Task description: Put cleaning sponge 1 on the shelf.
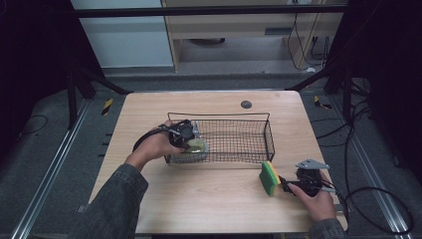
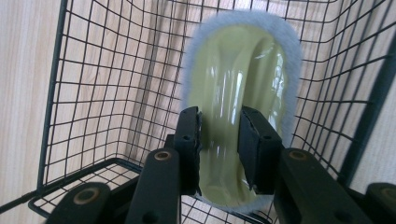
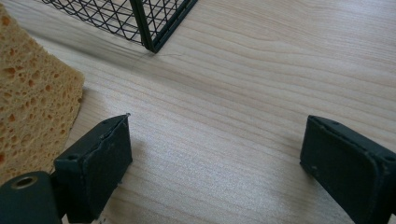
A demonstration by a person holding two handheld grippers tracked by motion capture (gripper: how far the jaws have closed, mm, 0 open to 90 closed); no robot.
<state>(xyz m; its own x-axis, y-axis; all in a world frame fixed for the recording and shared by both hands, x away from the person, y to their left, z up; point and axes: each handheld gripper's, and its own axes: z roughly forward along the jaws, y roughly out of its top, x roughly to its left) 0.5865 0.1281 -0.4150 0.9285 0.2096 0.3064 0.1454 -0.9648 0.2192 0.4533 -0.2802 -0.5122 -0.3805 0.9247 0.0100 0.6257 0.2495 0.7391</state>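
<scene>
A black wire basket (image 1: 234,142) stands on the wooden table (image 1: 209,199), and everything else is best placed from it. The left gripper (image 1: 191,144) reaches down into the basket's left end, held by the person's left hand (image 1: 154,145). In the left gripper view (image 2: 219,149) its two black jaws are clamped close together on the raised middle ridge of a scrubbing brush (image 2: 240,79), a glossy pale green piece with a blue-grey fuzzy edge all round. The brush sits inside the basket (image 2: 93,93) at that left end, above the wire floor; whether it touches the floor I cannot tell. The right gripper (image 1: 284,185) lies low over the table in front of the basket's right end, held by the right hand (image 1: 318,201). In the right gripper view (image 3: 215,154) its jaws stand wide apart with bare wood (image 3: 261,84) between them and nothing gripped. A sponge (image 1: 270,178), yellow with a green face, stands on edge just in front of the basket's right front corner (image 3: 154,28) and close beside the right gripper's left jaw; its porous yellow side (image 3: 32,93) fills the left of that view.
</scene>
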